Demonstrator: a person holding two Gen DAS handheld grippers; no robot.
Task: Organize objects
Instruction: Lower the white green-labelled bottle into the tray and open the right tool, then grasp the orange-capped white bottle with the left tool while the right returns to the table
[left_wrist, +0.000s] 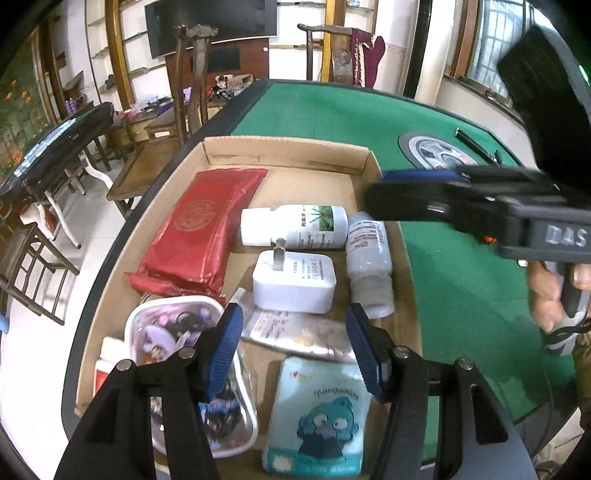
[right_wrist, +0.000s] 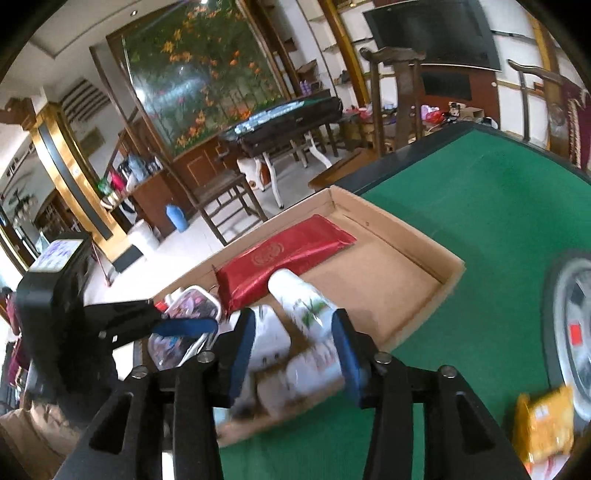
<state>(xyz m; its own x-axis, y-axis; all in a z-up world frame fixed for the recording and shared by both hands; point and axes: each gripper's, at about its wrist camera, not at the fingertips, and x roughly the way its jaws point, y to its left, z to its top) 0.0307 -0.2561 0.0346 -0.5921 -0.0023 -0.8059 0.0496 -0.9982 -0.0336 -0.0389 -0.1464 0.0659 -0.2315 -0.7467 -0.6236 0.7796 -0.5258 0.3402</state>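
Household items are seen gathered in a shallow brown cardboard tray (left_wrist: 365, 162) on a green felt table (left_wrist: 369, 110): a red foil packet (left_wrist: 195, 236) at far left, a white plastic bottle (left_wrist: 295, 226) and a white plug adapter (left_wrist: 293, 282) mid-tray. The left gripper (left_wrist: 293, 345) and the right gripper (right_wrist: 293, 354) are held apart-jawed above them, nothing clamped.
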